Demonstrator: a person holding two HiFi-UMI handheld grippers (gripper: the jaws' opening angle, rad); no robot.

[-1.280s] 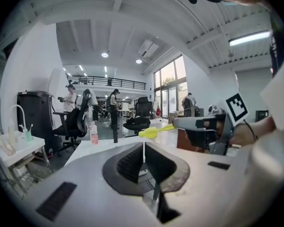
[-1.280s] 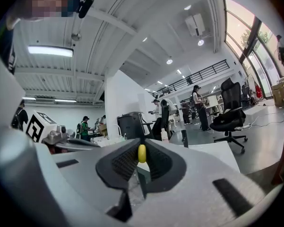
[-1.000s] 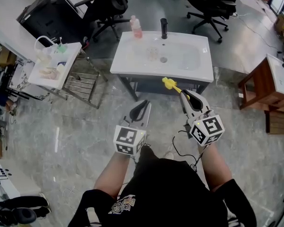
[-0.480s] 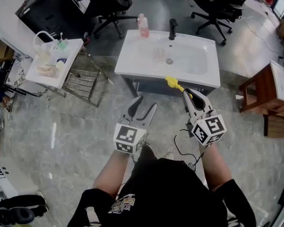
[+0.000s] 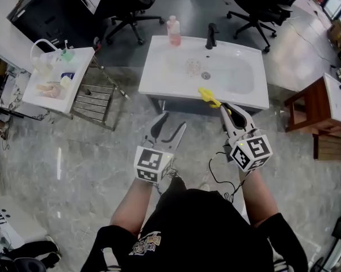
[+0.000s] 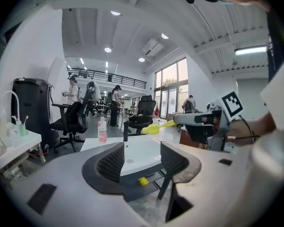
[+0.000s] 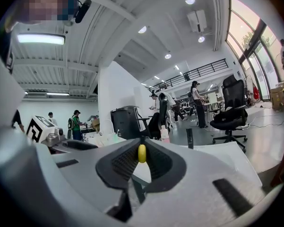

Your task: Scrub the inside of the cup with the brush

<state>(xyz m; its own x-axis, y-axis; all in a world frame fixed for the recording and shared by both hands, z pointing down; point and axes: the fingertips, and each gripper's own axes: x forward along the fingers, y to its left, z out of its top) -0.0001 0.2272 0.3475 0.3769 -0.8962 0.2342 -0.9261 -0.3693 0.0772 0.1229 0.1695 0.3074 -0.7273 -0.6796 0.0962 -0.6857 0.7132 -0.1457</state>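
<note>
Head view: the left gripper has just spread its jaws, with nothing between them. The right gripper pinches the handle of the yellow brush. Both are closer to the white sink than a second ago. What looks like a clear cup stands in the basin near the drain, well apart from both grippers. The opened left jaws seem readied to take the cup; no scrubbing has begun.
</note>
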